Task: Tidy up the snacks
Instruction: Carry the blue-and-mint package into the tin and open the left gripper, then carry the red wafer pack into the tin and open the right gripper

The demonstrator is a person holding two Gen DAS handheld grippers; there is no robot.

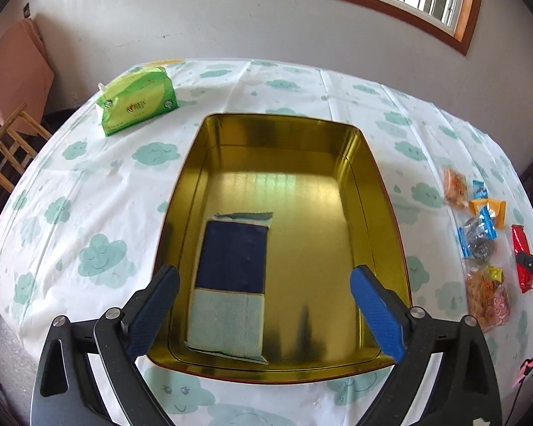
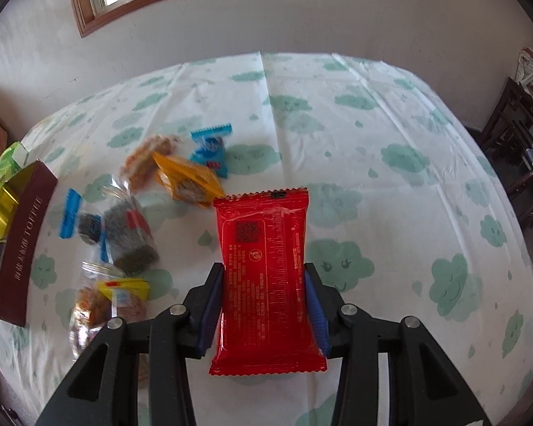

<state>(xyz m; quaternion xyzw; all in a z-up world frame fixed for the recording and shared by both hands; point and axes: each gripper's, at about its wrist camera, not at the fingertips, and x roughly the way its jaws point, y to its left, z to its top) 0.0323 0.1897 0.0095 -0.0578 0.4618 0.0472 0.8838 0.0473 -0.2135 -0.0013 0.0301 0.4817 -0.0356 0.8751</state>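
Left gripper (image 1: 264, 285) hovers over gold tin (image 1: 295, 131), fingers spread wide, nothing between them. 1 navy-and-pale packet (image 1: 231, 284) lies flat in tin's near-left corner. Green tissue pack (image 1: 138, 101) sits far left on cloud-print tablecloth (image 1: 89, 184). Right gripper (image 2: 264, 284) pinches red snack packet (image 2: 266, 277) by its long edges, above cloth. Loose snacks (image 2: 167, 191) lie between tin and red packet.

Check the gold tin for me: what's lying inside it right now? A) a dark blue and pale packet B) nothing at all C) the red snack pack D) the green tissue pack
A: the left wrist view shows a single dark blue and pale packet lying flat on the floor of the gold tin, while the red snack pack sits clamped in the right claw.
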